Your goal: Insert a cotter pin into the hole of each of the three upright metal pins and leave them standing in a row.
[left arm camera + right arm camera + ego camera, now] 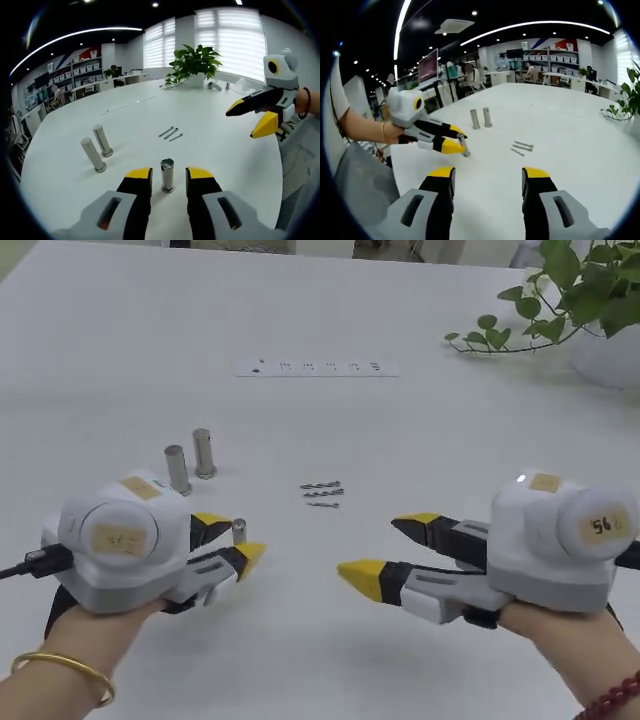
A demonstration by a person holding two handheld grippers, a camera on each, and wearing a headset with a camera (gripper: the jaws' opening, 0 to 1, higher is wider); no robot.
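Head view: L gripper (240, 538) sits low over the white table (120, 340), left of the cotter pins (322, 493) and nearer the person. The left hand (100, 628) holds it from beneath, wrist w/ a gold bangle (62, 672). Its jaws point right, toward the cotter pins, and straddle one short metal pin (239, 531). L gripper view: that pin (167, 175) stands upright btw the yellow tips w/ a gap on each side, so the claw is parted, not clamping. Two other metal pins (177, 468) stand upright side by side, left of the cotter pins and a bit farther back, apart from the jaws. The three cotter pins lie flat, parallel, close together, w/ no jaw on them. R gripper (372, 546) is right of the cotter pins and nearer the person. The right hand (560, 630) cups it from below, jaws aimed left, spread wide w/ nothing btw them. R gripper view: its yellow tips (442, 172) stand wide apart over bare table, cotter pins (521, 147) ahead, L gripper (462, 141) left of them.
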